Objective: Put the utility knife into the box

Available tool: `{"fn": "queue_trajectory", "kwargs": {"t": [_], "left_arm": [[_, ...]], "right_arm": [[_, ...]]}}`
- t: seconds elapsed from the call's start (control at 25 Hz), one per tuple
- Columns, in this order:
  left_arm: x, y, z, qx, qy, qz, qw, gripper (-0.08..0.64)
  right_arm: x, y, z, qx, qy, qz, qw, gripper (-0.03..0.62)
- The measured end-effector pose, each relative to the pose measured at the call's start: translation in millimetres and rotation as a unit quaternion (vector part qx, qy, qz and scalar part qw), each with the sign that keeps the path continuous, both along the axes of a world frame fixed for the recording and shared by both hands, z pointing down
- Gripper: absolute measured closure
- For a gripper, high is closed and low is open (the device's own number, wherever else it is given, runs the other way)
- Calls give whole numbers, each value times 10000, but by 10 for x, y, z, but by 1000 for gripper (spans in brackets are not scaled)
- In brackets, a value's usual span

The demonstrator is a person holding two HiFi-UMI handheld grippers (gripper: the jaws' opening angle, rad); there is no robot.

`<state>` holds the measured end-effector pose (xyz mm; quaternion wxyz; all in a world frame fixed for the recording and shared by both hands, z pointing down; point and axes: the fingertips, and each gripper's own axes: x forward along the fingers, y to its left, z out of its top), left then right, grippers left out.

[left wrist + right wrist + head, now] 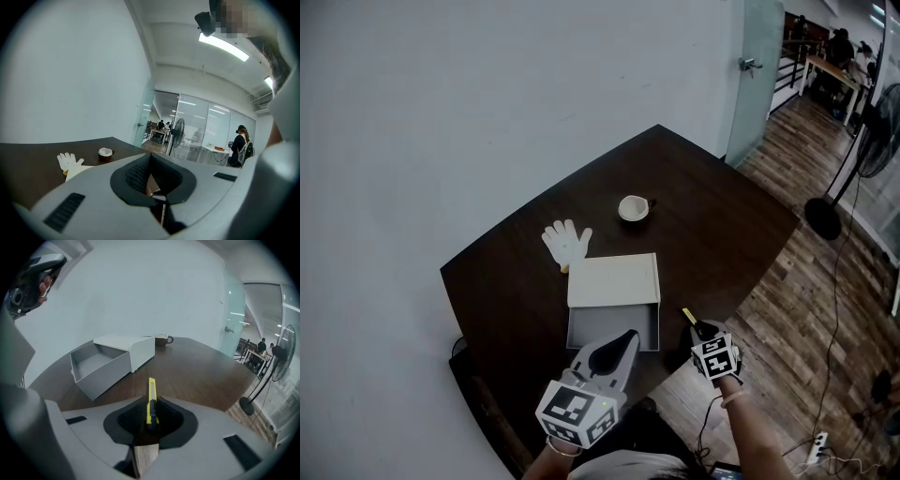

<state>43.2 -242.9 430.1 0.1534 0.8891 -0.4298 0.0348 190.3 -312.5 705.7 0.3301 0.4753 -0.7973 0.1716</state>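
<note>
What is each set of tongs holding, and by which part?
The right tongs grip the utility knife by its rear end, at the black slider; its yellow front sticks out ahead. The left tongs are shut, empty.

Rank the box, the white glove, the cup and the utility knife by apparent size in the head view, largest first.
1. box
2. white glove
3. cup
4. utility knife, placement unsure: only its yellow end shows past the right gripper, so its full size cannot be judged.
</note>
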Motion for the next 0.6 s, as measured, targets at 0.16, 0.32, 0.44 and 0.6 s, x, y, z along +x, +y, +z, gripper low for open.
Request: {"fn": "queue_trajectory", "kwargs": {"t": [0.16, 0.32, 0.44, 0.6], "left_arm": [[-40, 61, -39, 16, 1, 44, 10000, 543], [-92, 117, -77, 57, -1, 56, 10000, 543], [-140, 155, -100, 66, 8, 52, 10000, 543], [-190, 199, -142, 116, 27, 34, 9999, 543]], "right_arm": [[-52, 92, -112, 101, -32, 44, 9999, 525], [-94, 170, -210, 183, -102, 121, 9997, 525], [-137, 229, -271, 236, -153, 161, 9995, 524], [-189, 285, -398, 389, -241, 211, 9987, 523]]}}
